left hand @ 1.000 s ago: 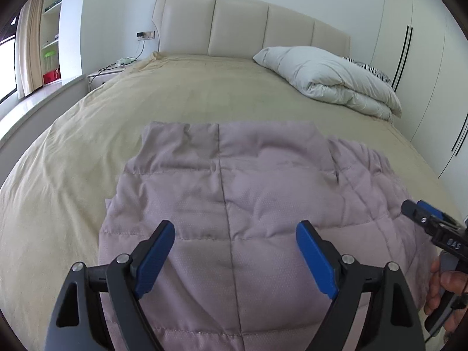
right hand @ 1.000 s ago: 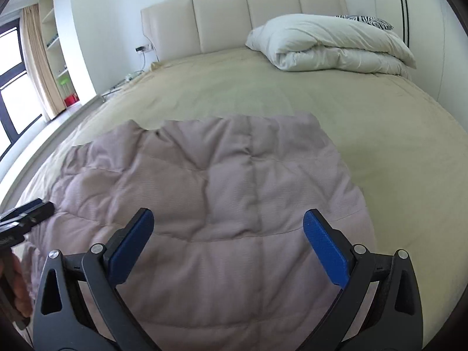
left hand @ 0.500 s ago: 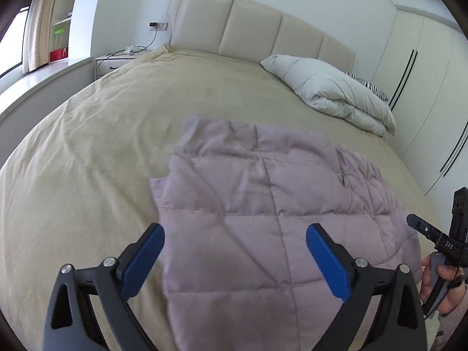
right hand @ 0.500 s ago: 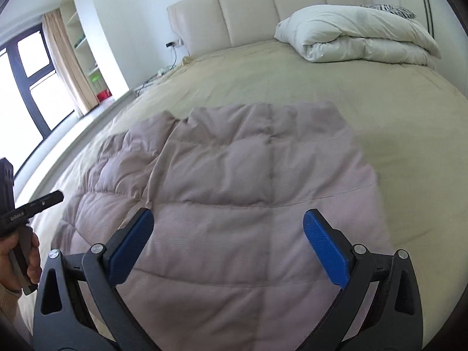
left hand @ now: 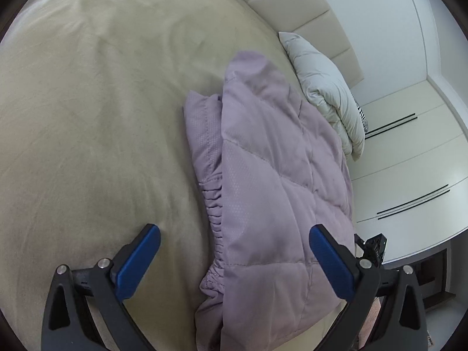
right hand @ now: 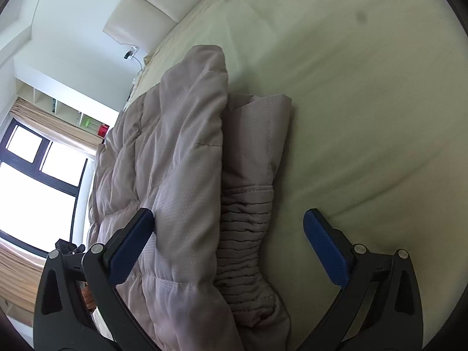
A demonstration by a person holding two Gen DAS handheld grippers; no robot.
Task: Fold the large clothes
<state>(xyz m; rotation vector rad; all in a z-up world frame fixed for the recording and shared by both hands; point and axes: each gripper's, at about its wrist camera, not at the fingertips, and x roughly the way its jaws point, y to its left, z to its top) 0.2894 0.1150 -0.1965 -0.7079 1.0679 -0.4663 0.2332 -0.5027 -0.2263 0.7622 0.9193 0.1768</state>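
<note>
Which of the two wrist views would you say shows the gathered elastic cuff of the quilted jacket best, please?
The right wrist view: the gathered cuff lies large and central between the open fingers, every ridge clear. The left wrist view shows only a narrow shirred strip peeking from under the jacket.

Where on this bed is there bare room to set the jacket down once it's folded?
The tan bedspread lies bare left of the lilac quilted jacket in the left wrist view, and again between the jacket's gathered sleeve and the bed's far side in the right wrist view. It is crowded at the headboard corner, where the white folded duvet sits close beside the jacket.
</note>
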